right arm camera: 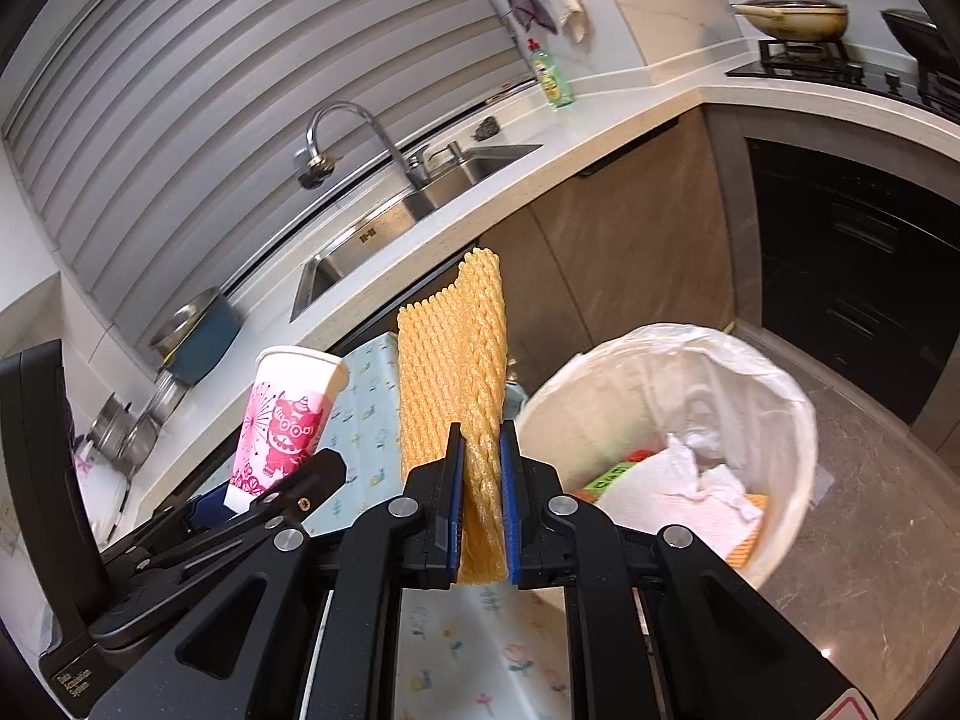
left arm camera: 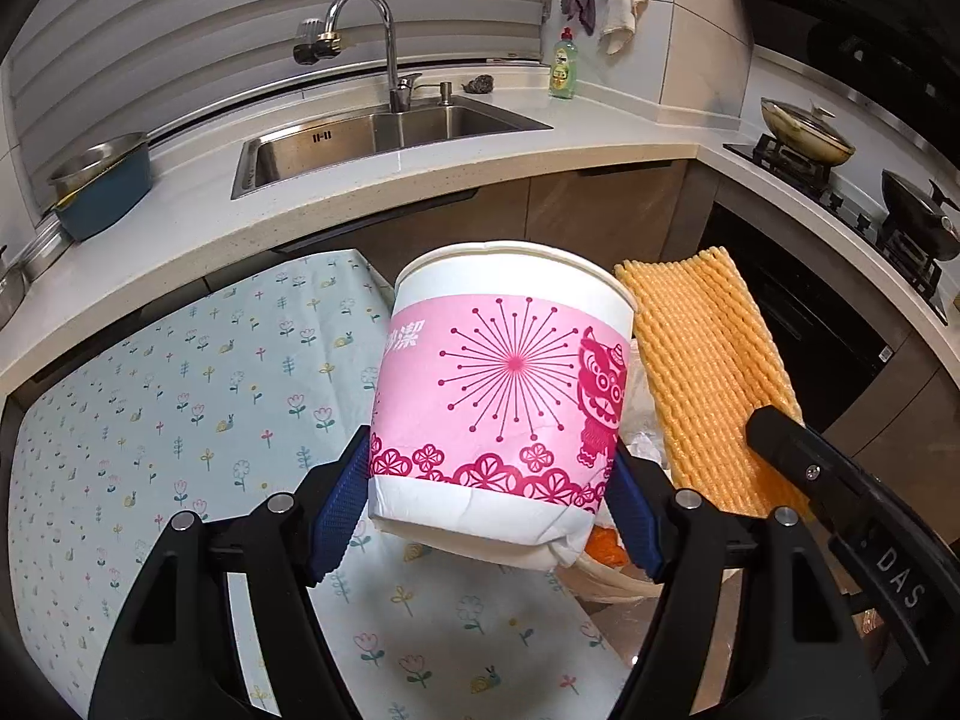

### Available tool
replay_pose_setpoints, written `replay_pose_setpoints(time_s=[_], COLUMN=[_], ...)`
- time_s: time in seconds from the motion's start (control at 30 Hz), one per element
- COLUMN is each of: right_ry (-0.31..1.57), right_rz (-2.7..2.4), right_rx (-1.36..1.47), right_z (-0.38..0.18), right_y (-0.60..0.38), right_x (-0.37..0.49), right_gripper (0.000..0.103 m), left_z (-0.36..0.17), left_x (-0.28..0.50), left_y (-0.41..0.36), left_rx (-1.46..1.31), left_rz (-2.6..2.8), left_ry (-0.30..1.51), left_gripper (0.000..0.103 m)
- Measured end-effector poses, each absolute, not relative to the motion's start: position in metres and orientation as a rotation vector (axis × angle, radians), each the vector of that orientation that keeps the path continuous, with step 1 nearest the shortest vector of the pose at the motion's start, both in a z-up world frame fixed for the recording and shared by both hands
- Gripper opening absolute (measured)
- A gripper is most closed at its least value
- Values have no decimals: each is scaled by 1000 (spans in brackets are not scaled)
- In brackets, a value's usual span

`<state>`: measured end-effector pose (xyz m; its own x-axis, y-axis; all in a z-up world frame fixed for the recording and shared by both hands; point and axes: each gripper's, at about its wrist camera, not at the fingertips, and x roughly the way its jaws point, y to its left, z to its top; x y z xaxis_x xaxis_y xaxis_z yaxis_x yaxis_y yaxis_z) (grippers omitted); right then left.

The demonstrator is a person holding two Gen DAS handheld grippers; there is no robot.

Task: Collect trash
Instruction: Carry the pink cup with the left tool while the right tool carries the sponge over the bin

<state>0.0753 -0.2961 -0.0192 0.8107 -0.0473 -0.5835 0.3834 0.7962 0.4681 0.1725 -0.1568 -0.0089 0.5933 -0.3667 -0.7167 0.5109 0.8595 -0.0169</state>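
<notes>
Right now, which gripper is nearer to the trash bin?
Right. The right gripper, shut on the foam net, is just beside the trash bin. The left gripper, holding the paper cup, is farther away.

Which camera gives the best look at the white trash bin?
The right wrist view: the bin shows nearly whole, liner open, tissues inside. The left wrist view shows only a sliver, hidden behind the paper cup and foam net.

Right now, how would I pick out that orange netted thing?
Find the white-lined trash bin on the floor by the flowered tablecloth. Just left of it, the orange foam net stands upright, pinched by the right gripper. Its ribbed mesh differs from the smooth pink paper cup beside it.
</notes>
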Motion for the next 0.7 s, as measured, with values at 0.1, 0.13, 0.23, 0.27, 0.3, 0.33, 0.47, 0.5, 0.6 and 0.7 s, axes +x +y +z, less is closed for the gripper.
replay_pose_setpoints(time_s=[0.1,0.13,0.23,0.27,0.3,0.33,0.47,0.5,0.6,0.7], right_ry=[577,574,565,562,559,556,545,543,535,527], right_rz=[-264,-269,-282,-285,-288,-292,-304,-306,-313,-320], right_rx=[623,625,635,638,641,645,657,659,664,669], right_z=[-19,-18,-19,-19,-19,-19,-19,-18,-17,-16], right_y=[-309,-313,-323,-326,-329,-333,-343,-346,-353,-360], right_x=[61,56,44,40,37,33,21,19,13,6], right_gripper=[11,11,11,11,11,11,11,11,11,11], left_z=[-8,-8,-7,-6,-6,-6,-6,-6,-5,-4], left_x=[161,157,145,142,138,135,123,121,116,113], left_y=[-169,-173,-185,-189,-193,-196,-209,-212,-220,-228], left_rx=[206,209,219,222,225,228,245,246,246,253], left_rz=[-527,-532,-545,-550,-554,-558,-576,-580,-591,-601], left_ry=[783,782,780,780,779,778,775,776,779,780], left_gripper=[68,68,68,68,68,68,68,68,68,68])
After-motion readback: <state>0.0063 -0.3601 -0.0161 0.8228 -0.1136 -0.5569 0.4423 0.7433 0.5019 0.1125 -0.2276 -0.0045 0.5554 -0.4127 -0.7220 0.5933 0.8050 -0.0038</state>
